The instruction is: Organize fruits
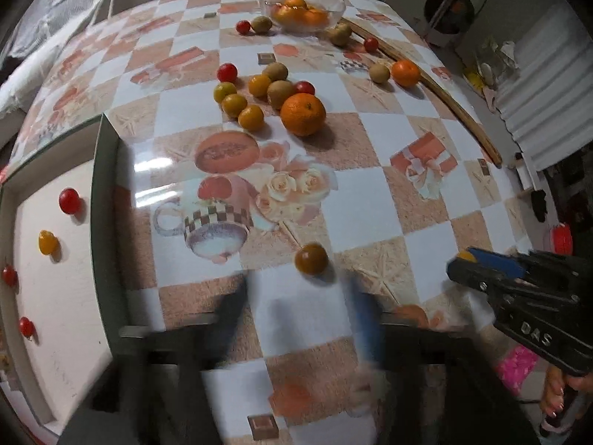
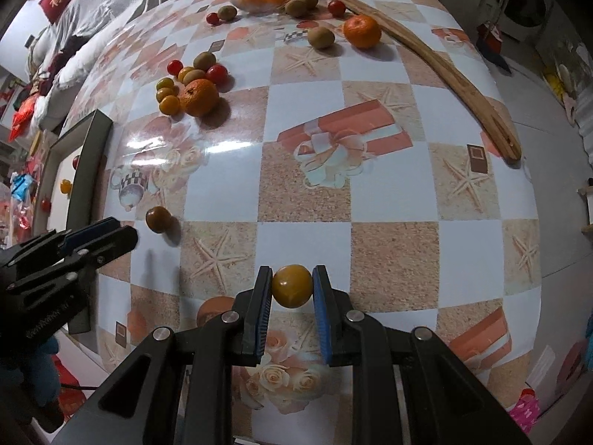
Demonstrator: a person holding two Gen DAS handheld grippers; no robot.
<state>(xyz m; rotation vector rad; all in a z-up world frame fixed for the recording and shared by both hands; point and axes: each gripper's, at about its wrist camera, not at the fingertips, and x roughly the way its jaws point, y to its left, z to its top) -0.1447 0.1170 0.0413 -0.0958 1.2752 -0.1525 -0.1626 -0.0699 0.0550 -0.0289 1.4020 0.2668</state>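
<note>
My right gripper [image 2: 292,286] is shut on a yellow cherry tomato [image 2: 292,285] just above the table; it also shows in the left wrist view [image 1: 463,259]. My left gripper [image 1: 300,296] is open and blurred, just behind a dark orange cherry tomato [image 1: 311,258] lying on the table, also seen in the right wrist view [image 2: 158,218]. A white tray with a green rim [image 1: 105,193] at the left holds red and yellow cherry tomatoes. A cluster with a mandarin [image 1: 302,114], kiwis and small tomatoes lies mid-table.
A glass bowl [image 1: 335,11] with mandarins stands at the far edge, with kiwis and red tomatoes beside it. Another mandarin [image 1: 405,72] and a kiwi [image 1: 379,72] lie by a long wooden stick [image 1: 459,111] along the right side. Bedding lies beyond the table.
</note>
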